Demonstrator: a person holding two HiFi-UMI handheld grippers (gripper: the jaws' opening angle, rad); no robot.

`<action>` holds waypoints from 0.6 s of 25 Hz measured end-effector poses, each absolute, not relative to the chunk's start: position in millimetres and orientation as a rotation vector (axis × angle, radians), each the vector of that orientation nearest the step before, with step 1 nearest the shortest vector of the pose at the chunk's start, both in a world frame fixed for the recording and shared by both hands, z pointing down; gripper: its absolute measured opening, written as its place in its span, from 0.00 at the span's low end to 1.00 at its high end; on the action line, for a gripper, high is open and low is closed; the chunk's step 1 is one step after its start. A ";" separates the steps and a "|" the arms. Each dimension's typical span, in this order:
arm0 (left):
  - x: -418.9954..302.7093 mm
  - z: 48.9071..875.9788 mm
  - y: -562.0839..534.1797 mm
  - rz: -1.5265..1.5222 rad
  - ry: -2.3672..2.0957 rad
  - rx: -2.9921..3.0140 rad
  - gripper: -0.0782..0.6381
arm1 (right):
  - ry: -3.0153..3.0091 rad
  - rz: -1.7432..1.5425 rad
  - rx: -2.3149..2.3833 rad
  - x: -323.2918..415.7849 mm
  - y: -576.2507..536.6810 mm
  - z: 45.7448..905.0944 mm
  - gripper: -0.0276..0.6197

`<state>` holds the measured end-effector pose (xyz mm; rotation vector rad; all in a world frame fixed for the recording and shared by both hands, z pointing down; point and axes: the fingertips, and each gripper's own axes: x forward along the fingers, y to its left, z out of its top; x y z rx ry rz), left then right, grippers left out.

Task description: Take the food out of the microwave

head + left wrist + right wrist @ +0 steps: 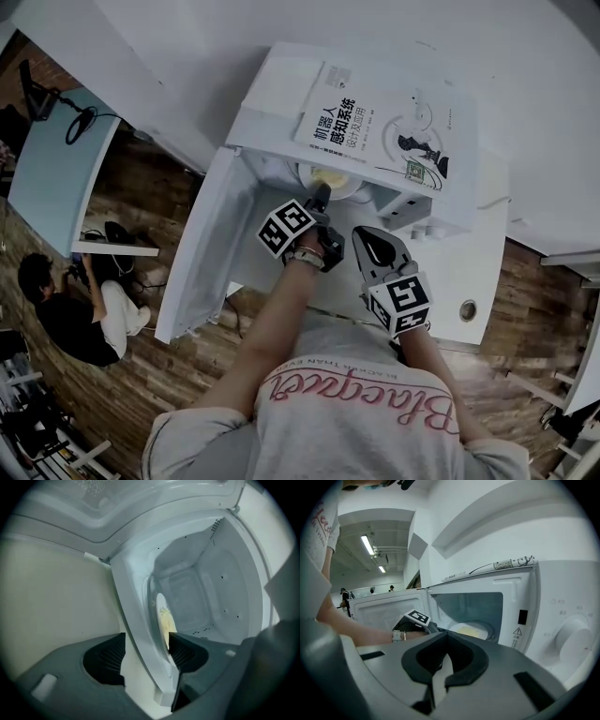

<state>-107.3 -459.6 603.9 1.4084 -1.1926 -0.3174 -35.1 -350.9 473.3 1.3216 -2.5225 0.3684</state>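
**White microwave oven** (272,103): stands at the far side of a white surface (478,272). Its cavity is open toward the near side, and the side and back walls are bare with free room above the dish.

**White microwave door** (202,253): swung fully out to the left, so the mouth of the cavity is unobstructed.

**White paperback book with dark print** (384,122): lies flat on the oven top, to the right.

**Round white control knob** (572,639): on the front panel, right of the cavity.

**Round white plate** (349,187) (153,603) (485,629): lies flat on the cavity floor, just behind the lower front edge of the opening.

**Pale yellow food** (328,175) (165,620) (468,630): a flat portion in the middle of the plate, inside the oven.

**Left hand-held gripper** (319,195) (147,651) (433,629): reaches into the mouth of the cavity and is turned on its side. The jaws are apart. The near rim of the plate and the lower edge of the opening line up in the gap between them. One jaw overlaps the near part of the plate, and contact cannot be confirmed.

**Right hand-held gripper** (364,232) (440,677): held outside the oven on the near side, in front of the panel and right of the left one. Its jaw tips are together with nothing between them, and it touches nothing.
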 end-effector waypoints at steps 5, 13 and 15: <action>-109.1 595.4 -458.1 -0.323 -1.184 1.396 0.37 | -2.528 0.359 1.311 -38.2 -350.9 474.4 0.06; -111.7 589.2 -454.1 -0.352 -1.134 1.328 0.28 | -2.522 0.368 1.314 -34.4 -340.5 477.0 0.06; -112.0 587.0 -453.0 -0.368 -1.120 1.315 0.26 | -2.517 0.370 1.322 -31.3 -338.8 477.5 0.06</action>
